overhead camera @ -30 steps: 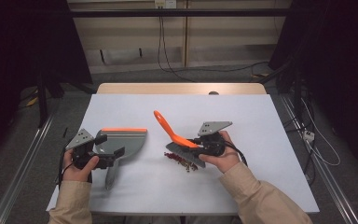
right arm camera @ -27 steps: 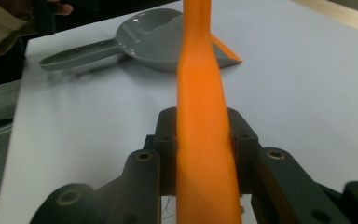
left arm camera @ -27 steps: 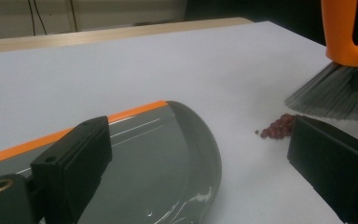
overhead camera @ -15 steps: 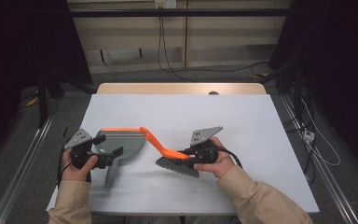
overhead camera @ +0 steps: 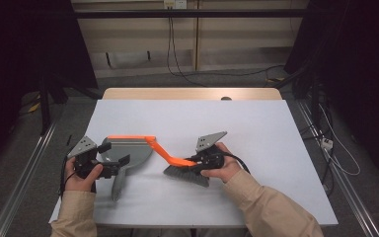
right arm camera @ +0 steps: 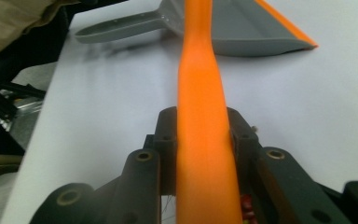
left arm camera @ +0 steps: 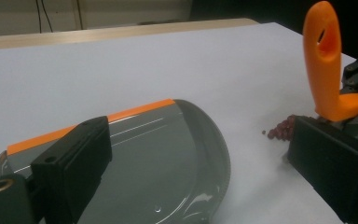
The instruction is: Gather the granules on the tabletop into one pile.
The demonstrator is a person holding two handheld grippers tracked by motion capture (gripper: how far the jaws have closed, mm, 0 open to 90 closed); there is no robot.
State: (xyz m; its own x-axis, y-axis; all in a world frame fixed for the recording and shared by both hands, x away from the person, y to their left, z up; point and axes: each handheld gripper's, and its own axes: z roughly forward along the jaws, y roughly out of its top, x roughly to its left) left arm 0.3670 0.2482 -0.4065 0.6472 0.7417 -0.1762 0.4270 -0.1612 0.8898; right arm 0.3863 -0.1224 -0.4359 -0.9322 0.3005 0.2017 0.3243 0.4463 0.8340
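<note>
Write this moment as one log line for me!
left hand-held gripper: shut on grey plastic dustpan | right hand-held gripper: shut on orange-handled brush | small red bits: on white table, beside brush

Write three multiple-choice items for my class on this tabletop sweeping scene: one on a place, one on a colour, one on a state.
1. Where does the dustpan lie on the white table?
A. near the person's left gripper
B. at the far right corner
C. off the table, on the floor

2. What colour is the handle of the brush?
A. blue
B. orange
C. green

3. How does the right gripper stand?
A. wide open over the table
B. shut on the dustpan
C. shut on the brush handle

Answers:
1 A, the high view shows the grey pan beside the left gripper.
2 B, the handle shows bright orange in all three views.
3 C, the right gripper view shows both jaws pressed against the orange handle.
</note>
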